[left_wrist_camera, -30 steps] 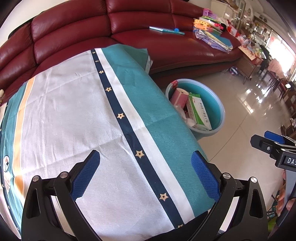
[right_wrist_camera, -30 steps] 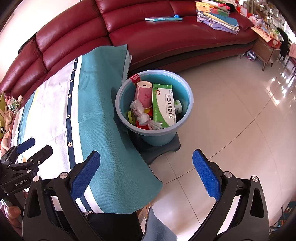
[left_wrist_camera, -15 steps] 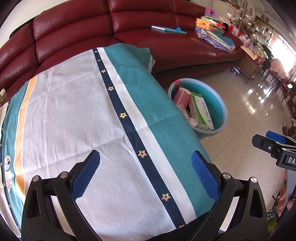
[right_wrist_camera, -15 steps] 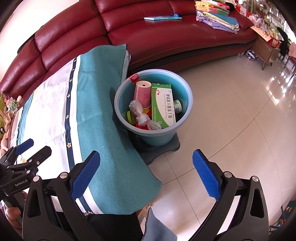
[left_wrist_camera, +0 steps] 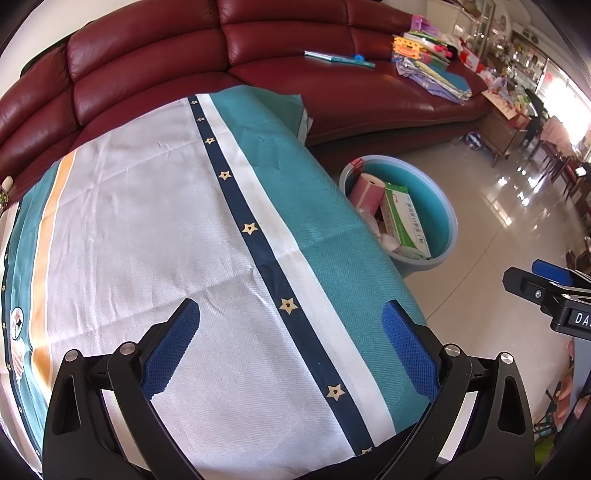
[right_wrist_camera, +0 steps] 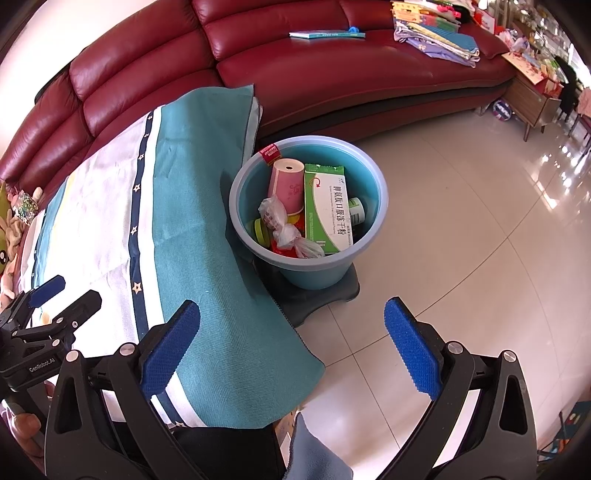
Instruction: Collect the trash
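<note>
A blue bucket [right_wrist_camera: 373,221] stands on a dark base on the floor beside the table. It holds a pink paper cup [right_wrist_camera: 286,184], a green and white box [right_wrist_camera: 327,206], a crumpled plastic bag [right_wrist_camera: 284,229] and a small bottle [right_wrist_camera: 356,214]. The bucket also shows in the left wrist view [left_wrist_camera: 443,206]. My left gripper [left_wrist_camera: 291,347] is open and empty above the tablecloth [left_wrist_camera: 147,229]. My right gripper [right_wrist_camera: 291,347] is open and empty above the table's edge and the floor, short of the bucket.
A red leather sofa [right_wrist_camera: 314,70] curves behind the table, with a book [right_wrist_camera: 325,34] and a pile of cloth and papers [right_wrist_camera: 436,40] on it. Glossy tiled floor [right_wrist_camera: 480,229] lies right of the bucket. Wooden furniture [right_wrist_camera: 532,99] stands at the far right.
The left gripper has drawn slightly back and left over the cloth, so the bucket sits farther right in its view. The right gripper has barely moved. Both stay open.
</note>
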A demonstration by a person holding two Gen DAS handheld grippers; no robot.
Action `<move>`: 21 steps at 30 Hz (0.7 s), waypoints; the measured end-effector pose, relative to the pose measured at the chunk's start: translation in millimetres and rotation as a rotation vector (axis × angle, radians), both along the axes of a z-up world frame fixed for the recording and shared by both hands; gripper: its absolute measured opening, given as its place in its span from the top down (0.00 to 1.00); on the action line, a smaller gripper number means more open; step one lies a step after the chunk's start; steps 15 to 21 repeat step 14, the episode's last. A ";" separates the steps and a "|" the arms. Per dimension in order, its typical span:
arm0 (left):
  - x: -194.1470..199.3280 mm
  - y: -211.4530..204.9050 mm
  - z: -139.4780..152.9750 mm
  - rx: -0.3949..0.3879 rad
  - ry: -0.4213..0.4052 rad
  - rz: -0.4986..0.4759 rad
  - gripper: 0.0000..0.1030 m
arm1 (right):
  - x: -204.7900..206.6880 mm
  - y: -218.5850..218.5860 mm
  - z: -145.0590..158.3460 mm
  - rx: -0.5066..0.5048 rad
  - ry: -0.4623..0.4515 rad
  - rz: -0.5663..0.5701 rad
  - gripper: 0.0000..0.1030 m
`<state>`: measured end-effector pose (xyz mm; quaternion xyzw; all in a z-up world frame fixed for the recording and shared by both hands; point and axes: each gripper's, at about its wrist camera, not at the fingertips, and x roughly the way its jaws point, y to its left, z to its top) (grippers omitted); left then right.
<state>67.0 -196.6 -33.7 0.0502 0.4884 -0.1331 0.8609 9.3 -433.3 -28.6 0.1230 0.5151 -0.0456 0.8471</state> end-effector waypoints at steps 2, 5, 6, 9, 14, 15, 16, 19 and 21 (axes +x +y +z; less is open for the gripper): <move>0.4 0.5 0.2 -0.002 -0.001 0.004 0.04 | -0.1 0.0 0.2 0.001 0.000 0.000 0.07; 1.5 2.5 -2.6 -0.007 0.004 0.010 0.04 | 0.0 0.0 0.1 -0.001 0.000 0.001 0.07; 1.6 3.1 -3.1 -0.005 0.003 0.013 0.04 | 0.0 0.0 0.0 -0.001 0.000 0.001 0.07; 2.7 4.3 -5.7 -0.005 0.013 0.017 0.04 | -0.2 0.0 -0.1 -0.010 -0.003 -0.002 0.07; 2.4 6.0 -7.8 0.001 0.017 0.024 0.04 | 1.0 1.8 -1.4 -0.013 -0.006 0.002 0.07; 2.4 6.0 -7.8 0.001 0.017 0.024 0.04 | 1.0 1.8 -1.4 -0.013 -0.006 0.002 0.07; 2.4 6.0 -7.8 0.001 0.017 0.024 0.04 | 1.0 1.8 -1.4 -0.013 -0.006 0.002 0.07; 2.4 6.0 -7.8 0.001 0.017 0.024 0.04 | 1.0 1.8 -1.4 -0.013 -0.006 0.002 0.07; 2.4 6.0 -7.8 0.001 0.017 0.024 0.04 | 1.0 1.8 -1.4 -0.013 -0.006 0.002 0.07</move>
